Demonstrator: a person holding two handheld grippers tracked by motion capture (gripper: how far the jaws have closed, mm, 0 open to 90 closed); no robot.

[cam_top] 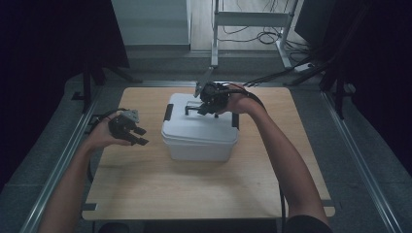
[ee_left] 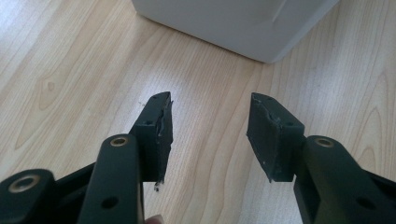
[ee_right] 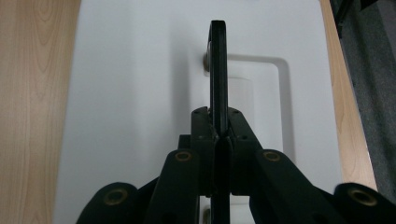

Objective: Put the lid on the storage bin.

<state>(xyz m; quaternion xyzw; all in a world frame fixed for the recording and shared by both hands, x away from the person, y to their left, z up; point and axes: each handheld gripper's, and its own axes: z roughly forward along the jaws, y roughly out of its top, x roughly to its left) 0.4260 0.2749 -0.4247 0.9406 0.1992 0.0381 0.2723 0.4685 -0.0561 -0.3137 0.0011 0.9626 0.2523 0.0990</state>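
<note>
A white lidded plastic box (cam_top: 199, 133) stands in the middle of the wooden table (cam_top: 145, 189). Its thin black carry handle (ee_right: 218, 60) stands upright over the white lid (ee_right: 130, 93). My right gripper (cam_top: 203, 108) sits over the back of the lid, shut on that handle, which runs up between the pads in the right gripper view. My left gripper (cam_top: 138, 136) hovers left of the box, open, with nothing between its fingers (ee_left: 156, 135). A lower corner of the box (ee_left: 261, 28) lies just ahead of it.
Black latches (cam_top: 168, 112) sit on the box's short sides. Metal rails (cam_top: 63, 160) run along both table edges. Behind the table stand a frame's legs (cam_top: 214, 39) and loose cables (cam_top: 265, 36) on the floor. Bare wood lies in front of the box.
</note>
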